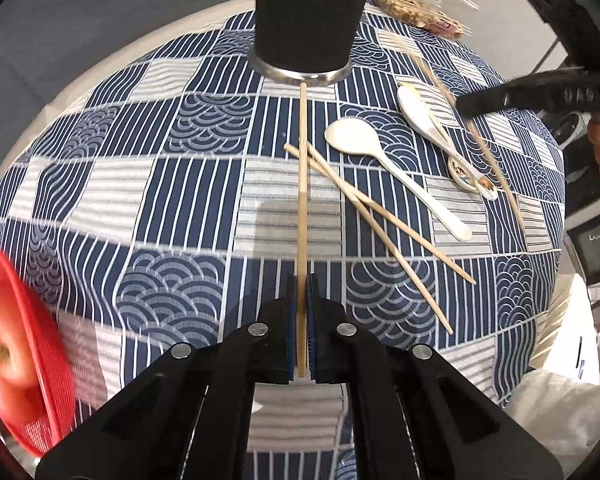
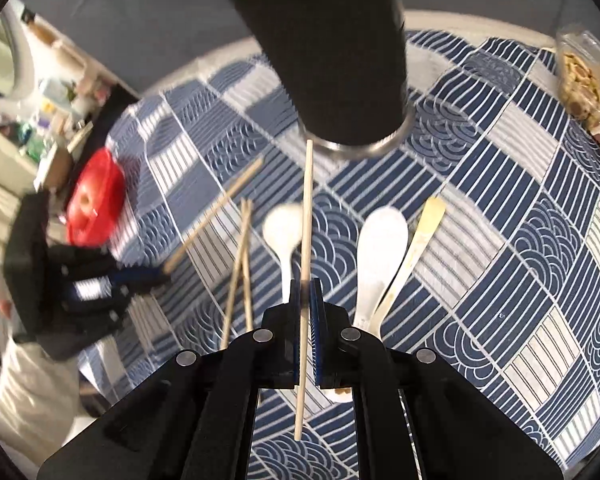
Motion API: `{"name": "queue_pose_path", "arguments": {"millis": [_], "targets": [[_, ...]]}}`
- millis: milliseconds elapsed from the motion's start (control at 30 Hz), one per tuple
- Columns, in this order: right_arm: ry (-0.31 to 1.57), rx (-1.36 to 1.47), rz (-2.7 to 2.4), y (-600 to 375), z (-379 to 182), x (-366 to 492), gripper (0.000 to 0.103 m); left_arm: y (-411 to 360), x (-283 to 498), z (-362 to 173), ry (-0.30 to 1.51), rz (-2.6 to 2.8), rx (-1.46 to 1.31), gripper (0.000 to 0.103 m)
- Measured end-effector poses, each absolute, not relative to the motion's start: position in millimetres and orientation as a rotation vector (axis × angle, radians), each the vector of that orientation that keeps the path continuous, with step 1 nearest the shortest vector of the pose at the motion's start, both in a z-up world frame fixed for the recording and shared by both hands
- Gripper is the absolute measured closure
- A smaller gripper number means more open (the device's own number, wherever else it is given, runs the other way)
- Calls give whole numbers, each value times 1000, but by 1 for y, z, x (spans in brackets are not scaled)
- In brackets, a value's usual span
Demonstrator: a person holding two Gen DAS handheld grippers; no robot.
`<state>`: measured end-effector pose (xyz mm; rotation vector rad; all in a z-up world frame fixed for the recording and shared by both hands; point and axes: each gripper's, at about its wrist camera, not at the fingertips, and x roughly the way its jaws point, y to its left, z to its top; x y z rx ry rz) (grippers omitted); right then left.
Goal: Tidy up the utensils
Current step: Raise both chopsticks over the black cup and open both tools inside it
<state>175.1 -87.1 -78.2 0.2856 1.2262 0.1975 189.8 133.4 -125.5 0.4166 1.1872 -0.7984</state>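
Nearest, left gripper (image 1: 302, 300) with jaws clenched on a single wooden chopstick (image 1: 302, 184), shaft running forward over the patterned desk (image 1: 172, 184) toward a black tumbler (image 1: 308, 20). Right gripper (image 2: 309, 300) likewise clamped on another chopstick (image 2: 306, 240). Beyond, two loose chopsticks (image 1: 380, 216) crossed on the cloth beside white spoons (image 1: 384, 156). At the near left edge, a red basket (image 1: 40, 360) holding an apple (image 1: 4, 356). Farthest, wooden sticks showing inside the tumbler rim, and a clear snack bag (image 2: 584, 76).
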Motion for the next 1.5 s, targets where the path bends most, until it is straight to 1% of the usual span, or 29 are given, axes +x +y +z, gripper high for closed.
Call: {"name": "queue_pose_path", "arguments": {"millis": [267, 400, 767, 933, 1200, 1500], "targets": [[1108, 247, 205, -97, -13, 169, 99, 145, 183, -94, 1156, -769, 320, 98], [1046, 218, 213, -107, 18, 171, 99, 145, 186, -76, 1129, -747, 322, 98], [912, 185, 334, -134, 72, 195, 99, 135, 205, -18, 1107, -587, 506, 98], [876, 189, 374, -154, 89, 226, 99, 124, 210, 6, 1115, -542, 563, 98], [777, 104, 503, -173, 112, 271, 99, 71, 217, 37, 1160, -487, 720, 98], [705, 127, 642, -177, 92, 307, 98, 17, 229, 57, 1249, -417, 950, 98]]}}
